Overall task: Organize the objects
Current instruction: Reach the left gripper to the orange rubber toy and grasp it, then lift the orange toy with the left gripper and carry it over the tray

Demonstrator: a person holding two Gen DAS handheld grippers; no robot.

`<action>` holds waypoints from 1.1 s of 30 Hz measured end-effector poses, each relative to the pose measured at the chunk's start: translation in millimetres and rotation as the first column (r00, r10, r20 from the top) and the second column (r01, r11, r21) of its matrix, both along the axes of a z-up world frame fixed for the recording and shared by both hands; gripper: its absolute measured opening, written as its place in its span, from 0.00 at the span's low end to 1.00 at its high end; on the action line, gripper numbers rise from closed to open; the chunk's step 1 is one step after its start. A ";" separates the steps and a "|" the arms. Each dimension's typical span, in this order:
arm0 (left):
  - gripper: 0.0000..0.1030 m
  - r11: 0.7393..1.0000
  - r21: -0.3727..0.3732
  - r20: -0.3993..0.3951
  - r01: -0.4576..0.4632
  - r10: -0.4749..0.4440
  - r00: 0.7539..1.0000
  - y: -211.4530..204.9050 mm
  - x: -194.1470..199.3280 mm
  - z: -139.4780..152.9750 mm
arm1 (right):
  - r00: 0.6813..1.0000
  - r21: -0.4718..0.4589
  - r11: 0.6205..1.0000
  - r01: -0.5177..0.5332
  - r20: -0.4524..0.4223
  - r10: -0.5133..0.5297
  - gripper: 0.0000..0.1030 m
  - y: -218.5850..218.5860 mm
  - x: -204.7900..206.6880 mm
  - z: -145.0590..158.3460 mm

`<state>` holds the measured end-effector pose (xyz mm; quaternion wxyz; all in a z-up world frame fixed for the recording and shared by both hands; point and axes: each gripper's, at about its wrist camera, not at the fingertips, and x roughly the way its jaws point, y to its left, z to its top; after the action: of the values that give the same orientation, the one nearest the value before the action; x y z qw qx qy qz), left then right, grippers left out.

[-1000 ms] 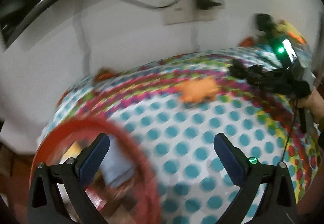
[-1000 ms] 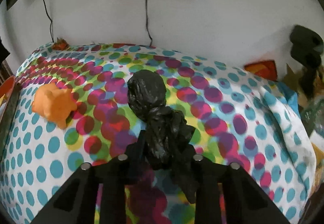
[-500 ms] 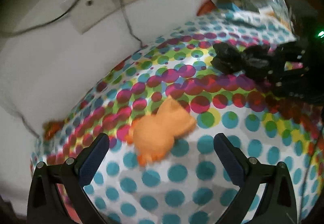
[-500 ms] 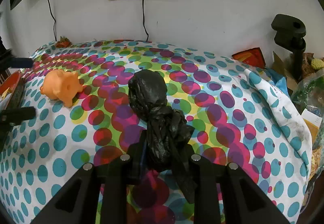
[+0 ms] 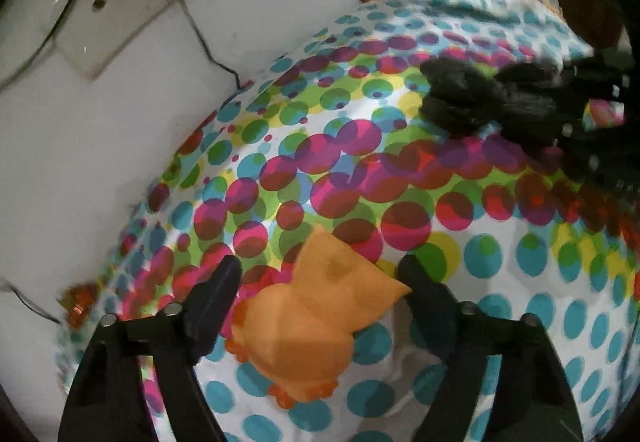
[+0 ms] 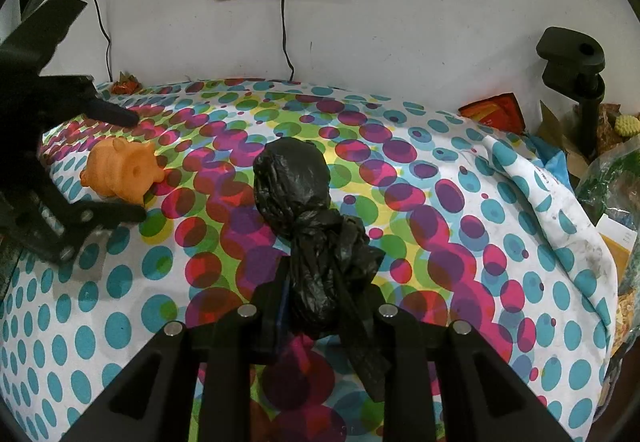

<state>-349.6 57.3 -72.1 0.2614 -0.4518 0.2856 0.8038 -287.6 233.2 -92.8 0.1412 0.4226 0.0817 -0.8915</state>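
The knotted black bag (image 6: 310, 226) was the only container around, and it was tied shut so I couldn't see the contents. The right gripper (image 6: 316, 302) had its jaws clamped on the bag's neck. The orange toy (image 5: 316, 316) sat on the dotted bench cloth (image 5: 500, 262) between the left gripper (image 5: 320, 282) jaws, which were closing; a second earlier they'd hung wide over a red hoop.
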 end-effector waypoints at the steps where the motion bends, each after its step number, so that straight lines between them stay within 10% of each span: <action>1: 0.68 1.000 0.010 -0.001 -0.018 0.018 1.000 -1.7 -0.7 0.1 | 1.000 -0.001 1.000 0.000 0.001 0.000 0.23 -0.4 -0.3 0.1; 20: 0.58 0.913 0.222 0.102 -0.342 0.327 0.939 -30.8 65.7 17.3 | 1.000 -0.008 1.000 0.000 0.004 0.000 0.24 -0.5 -1.3 0.4; 33: 0.58 0.837 0.240 0.070 -0.491 0.490 0.869 -27.3 99.2 28.8 | 1.000 -0.011 1.000 -0.001 0.004 0.001 0.24 0.2 -1.8 0.1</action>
<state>-250.4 30.0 -43.3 0.1026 -0.4753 0.0562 0.8720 -289.4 233.4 -92.8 0.1441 0.4237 0.0769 -0.8909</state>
